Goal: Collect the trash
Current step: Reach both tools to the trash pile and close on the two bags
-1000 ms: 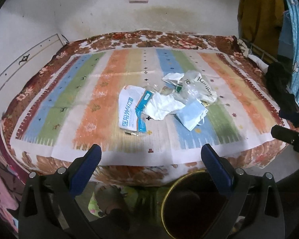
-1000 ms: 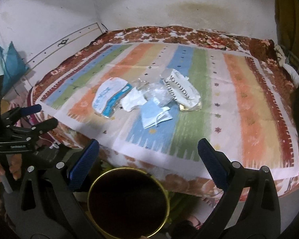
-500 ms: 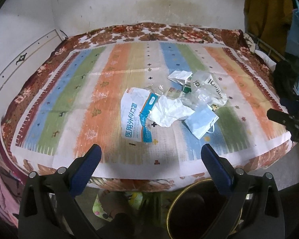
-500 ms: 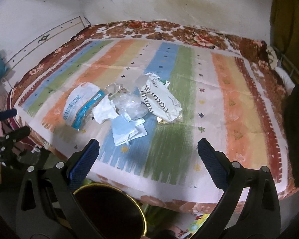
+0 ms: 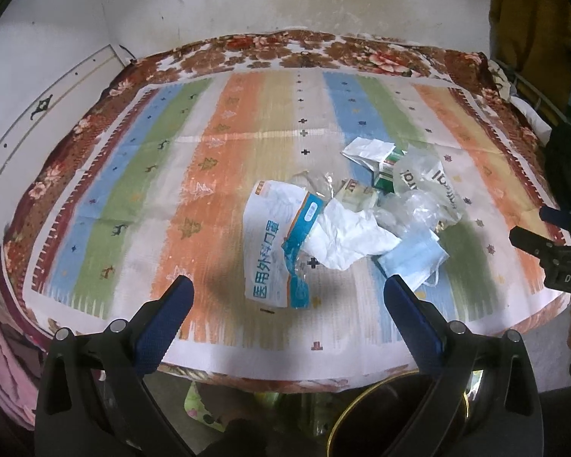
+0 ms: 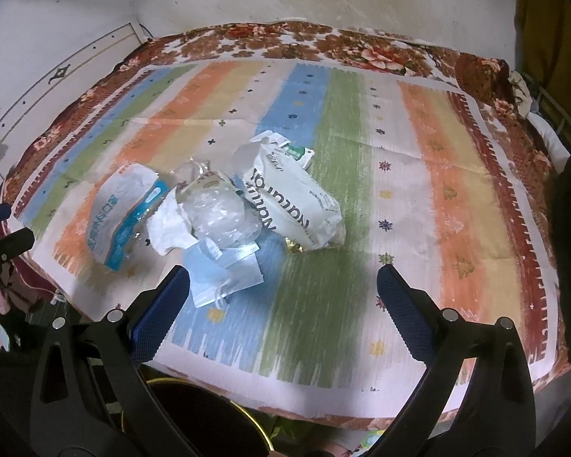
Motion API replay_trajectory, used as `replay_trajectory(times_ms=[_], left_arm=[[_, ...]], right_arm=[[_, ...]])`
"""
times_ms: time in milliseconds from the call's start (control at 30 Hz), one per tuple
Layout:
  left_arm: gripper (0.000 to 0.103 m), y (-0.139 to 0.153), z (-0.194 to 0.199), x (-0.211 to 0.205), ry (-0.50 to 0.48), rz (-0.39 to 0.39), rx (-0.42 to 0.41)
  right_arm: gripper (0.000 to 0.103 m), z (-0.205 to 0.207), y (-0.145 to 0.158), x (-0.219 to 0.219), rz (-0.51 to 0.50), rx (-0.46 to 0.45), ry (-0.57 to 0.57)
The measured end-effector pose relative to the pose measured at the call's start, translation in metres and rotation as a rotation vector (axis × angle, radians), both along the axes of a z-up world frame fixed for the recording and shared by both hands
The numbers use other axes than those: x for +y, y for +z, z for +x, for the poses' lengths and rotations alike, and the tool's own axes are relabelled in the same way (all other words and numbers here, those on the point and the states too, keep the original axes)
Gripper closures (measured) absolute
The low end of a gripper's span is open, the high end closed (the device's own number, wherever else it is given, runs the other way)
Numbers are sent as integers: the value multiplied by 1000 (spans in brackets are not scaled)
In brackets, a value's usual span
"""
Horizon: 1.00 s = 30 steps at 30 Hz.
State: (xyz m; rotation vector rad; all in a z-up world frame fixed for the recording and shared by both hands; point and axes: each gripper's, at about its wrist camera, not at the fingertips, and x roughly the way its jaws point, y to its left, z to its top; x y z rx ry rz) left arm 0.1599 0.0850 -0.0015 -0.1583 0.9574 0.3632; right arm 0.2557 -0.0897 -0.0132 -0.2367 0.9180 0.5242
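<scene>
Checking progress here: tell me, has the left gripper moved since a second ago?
Yes. The left gripper has advanced over the striped mat, nearer the mask packet.

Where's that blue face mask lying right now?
The mask lies on the striped cloth at the pile's near edge, right of the white tissue; in the right view it sits by the left finger.

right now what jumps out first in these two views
A heap of trash sits mid-bed on the striped cloth: a blue-and-white mask packet, crumpled white paper, a blue face mask and a printed white bag. Both grippers, left and right, hover open before it.
</scene>
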Motion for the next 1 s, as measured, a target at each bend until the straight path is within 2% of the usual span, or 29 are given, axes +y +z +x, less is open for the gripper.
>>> replay_trajectory(times_ms=[300, 433, 633, 800, 867, 1000], left_arm=[[6, -27, 29, 25, 47, -4, 83], [6, -42, 42, 40, 82, 37, 128], [10, -63, 54, 51, 96, -27, 174], [11, -68, 64, 50, 79, -20, 194], [13, -73, 67, 55, 77, -20, 207], [15, -81, 72, 61, 78, -31, 218]], right_arm=[[12, 26, -16, 15, -41, 14, -8], [14, 39, -30, 24, -84, 18, -1], [16, 58, -43, 34, -115, 34, -5], [22, 76, -51, 45, -139, 34, -8], [29, 83, -55, 51, -146, 44, 2], [36, 91, -64, 63, -185, 36, 26]])
